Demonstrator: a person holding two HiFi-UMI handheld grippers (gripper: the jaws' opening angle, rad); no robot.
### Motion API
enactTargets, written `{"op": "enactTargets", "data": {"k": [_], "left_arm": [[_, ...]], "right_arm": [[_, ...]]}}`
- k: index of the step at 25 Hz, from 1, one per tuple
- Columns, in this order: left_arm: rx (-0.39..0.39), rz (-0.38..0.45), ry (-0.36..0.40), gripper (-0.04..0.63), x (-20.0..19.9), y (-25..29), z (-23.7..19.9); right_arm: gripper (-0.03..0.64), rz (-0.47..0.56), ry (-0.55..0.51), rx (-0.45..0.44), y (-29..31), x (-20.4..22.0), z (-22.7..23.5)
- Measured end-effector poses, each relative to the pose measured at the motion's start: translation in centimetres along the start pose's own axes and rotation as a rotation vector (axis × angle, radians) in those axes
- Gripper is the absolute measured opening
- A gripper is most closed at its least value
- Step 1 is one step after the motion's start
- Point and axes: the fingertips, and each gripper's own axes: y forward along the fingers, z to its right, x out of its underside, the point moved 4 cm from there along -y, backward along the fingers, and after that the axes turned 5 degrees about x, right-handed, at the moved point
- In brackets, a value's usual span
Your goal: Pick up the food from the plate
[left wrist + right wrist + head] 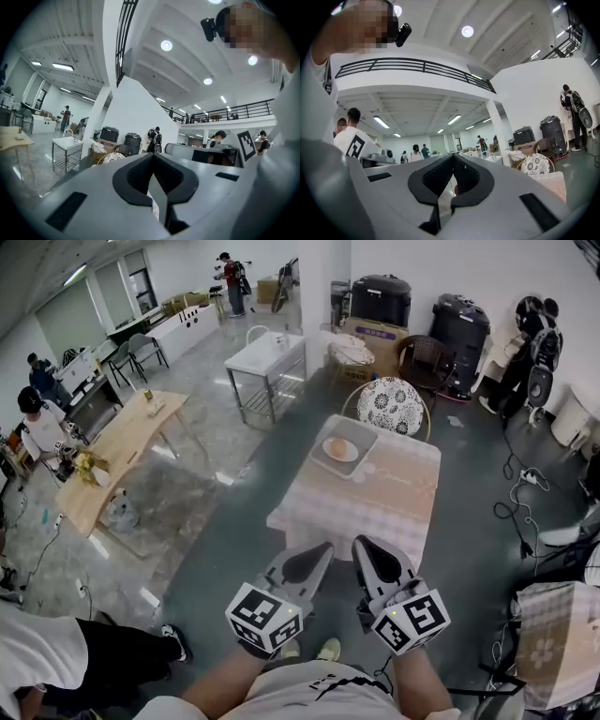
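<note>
1. Left gripper (325, 548): grey moulded body with black ribbed pads. In the left gripper view its 2 jaws meet at the tips (153, 155), with nothing between them. It is held low, on the near side of the table and not over it.
2. Right gripper (360, 543): same build. In the right gripper view its 2 jaws are together at the tips (453, 156), with only a diamond-shaped gap behind them between the pads, and they carry nothing. It sits just beside the left gripper, tips angled toward it.
3. Marker cubes: 1 cube (262, 618) on the left gripper and 1 cube (411, 622) on the right, both white-faced with black square patterns.
4. Table (375, 507): rectangular, covered by a pale pink checked cloth that hangs over the edges.
5. Tray (322, 464): flat, grey, rectangular with rounded corners, at the table's far-left corner.
6. Plate (354, 455): round and white, resting on the tray toward its far edge.
7. Food (338, 446): 1 rounded, smooth, orange-tan piece on the middle of the plate, well apart from both grippers.
8. Chair (391, 406): round seat with a white and dark lace-like pattern, standing just beyond the table's far edge.
9. Floor (234, 540): glossy grey-green, showing light reflections.
</note>
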Motion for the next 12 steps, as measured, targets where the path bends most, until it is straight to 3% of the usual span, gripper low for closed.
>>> {"op": "enactTargets", "data": {"k": [12], "left_arm": [[-0.043,0.013,0.013,0.005,0.1,1.9,0.8]], "right_arm": [[0.012,0.016,0.021,-0.031,-0.8,-0.3,2.2]]}}
